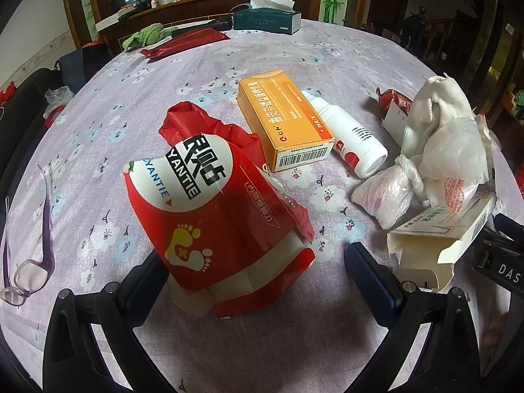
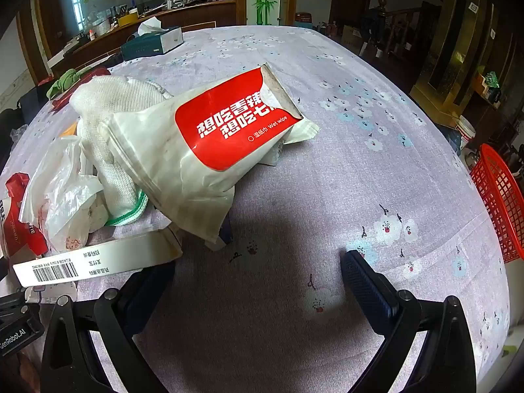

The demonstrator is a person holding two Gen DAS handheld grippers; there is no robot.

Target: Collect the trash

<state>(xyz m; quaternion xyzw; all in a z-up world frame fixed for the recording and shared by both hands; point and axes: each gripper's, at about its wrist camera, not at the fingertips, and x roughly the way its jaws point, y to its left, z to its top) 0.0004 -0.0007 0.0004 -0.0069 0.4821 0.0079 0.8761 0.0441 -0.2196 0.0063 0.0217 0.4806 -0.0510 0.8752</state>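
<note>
Left gripper (image 1: pixel 255 268) stands open around the torn red packet (image 1: pixel 209 216) on the tablecloth (image 1: pixel 327 65), ready to clamp, while right gripper (image 2: pixel 262 275), also open, faces the wet-wipe pack (image 2: pixel 209 150) near the red basket (image 2: pixel 501 203).

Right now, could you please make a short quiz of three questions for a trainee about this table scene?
1. True or false: the left gripper is open around the red packet.
2. What touches the orange box? A) white bottle B) eyeglasses C) tissue box
3. Fill in: the red basket sits on the ___ side of the right wrist view.

Key: 1 true; 2 A; 3 right.
</note>
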